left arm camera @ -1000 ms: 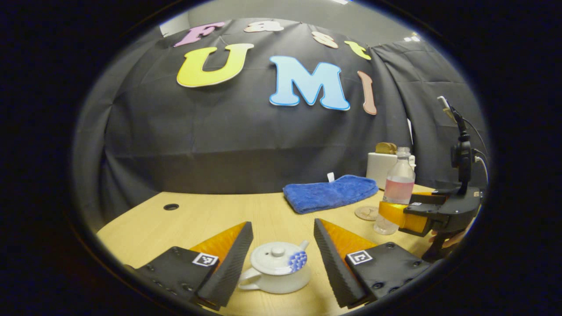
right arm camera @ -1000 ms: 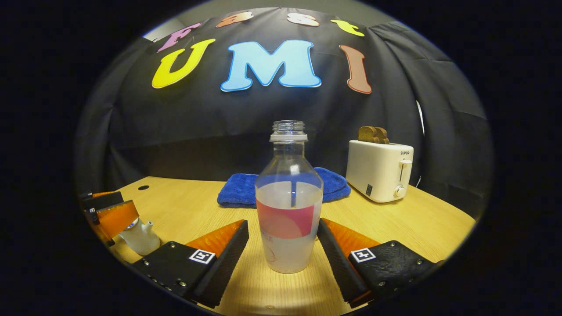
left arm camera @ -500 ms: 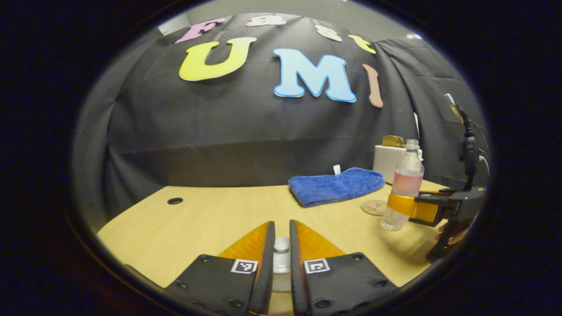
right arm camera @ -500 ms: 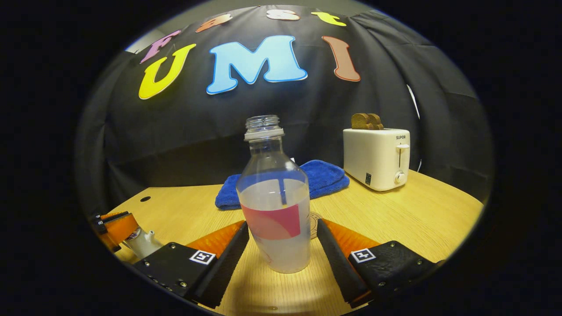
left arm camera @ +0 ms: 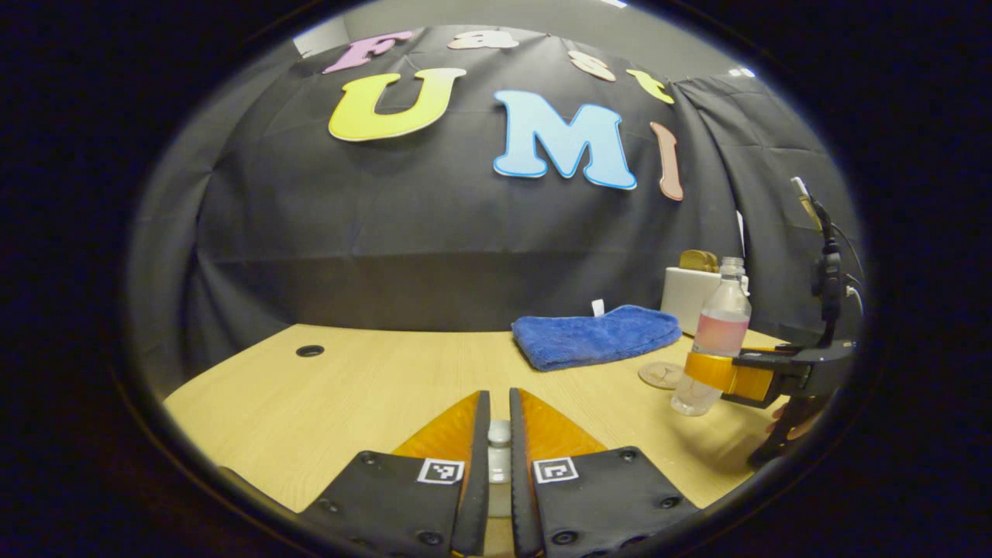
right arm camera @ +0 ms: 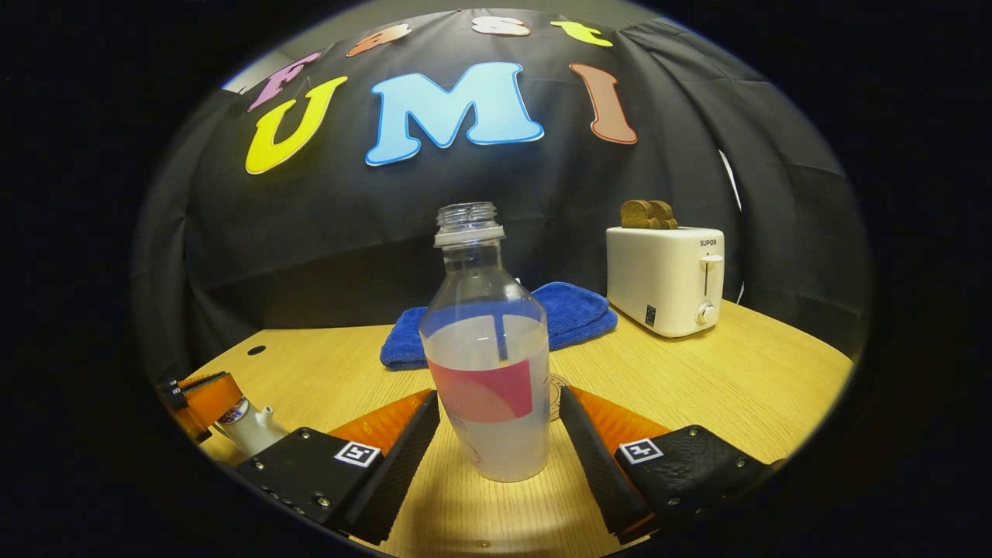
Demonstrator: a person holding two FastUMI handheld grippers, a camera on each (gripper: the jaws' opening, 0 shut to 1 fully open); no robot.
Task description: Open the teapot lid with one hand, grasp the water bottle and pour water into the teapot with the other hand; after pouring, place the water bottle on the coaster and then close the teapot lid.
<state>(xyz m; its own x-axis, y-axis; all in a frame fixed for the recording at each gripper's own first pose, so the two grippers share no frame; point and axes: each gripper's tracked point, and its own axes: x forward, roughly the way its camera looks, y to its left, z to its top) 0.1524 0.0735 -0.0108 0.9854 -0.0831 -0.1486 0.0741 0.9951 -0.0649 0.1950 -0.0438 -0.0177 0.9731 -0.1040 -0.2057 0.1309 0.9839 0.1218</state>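
My left gripper [left arm camera: 498,397] is shut on the knob of the white teapot lid [left arm camera: 498,432], which peeks out between the two fingers. In the right gripper view the white teapot [right arm camera: 249,426] stands at the far left under that gripper [right arm camera: 203,397]; whether the lid is raised cannot be told. The uncapped, part-filled water bottle [right arm camera: 487,364] stands between the spread fingers of my right gripper [right arm camera: 498,395], which is open and close to its sides. The left gripper view has the bottle [left arm camera: 719,333] and the right gripper [left arm camera: 728,372] at the right. A round coaster [left arm camera: 661,375] lies beside the bottle.
A folded blue towel [right arm camera: 570,314] lies behind the bottle near the wall. A white toaster [right arm camera: 666,279] with toast in it stands at the back right. A cable hole [left arm camera: 309,351] sits in the wooden table [left arm camera: 372,387] at the left. A hand [left arm camera: 798,422] holds the right gripper.
My left gripper went from wide open around the teapot to shut on the lid knob. The right gripper tilted a little and the bottle now sits nearer its left finger.
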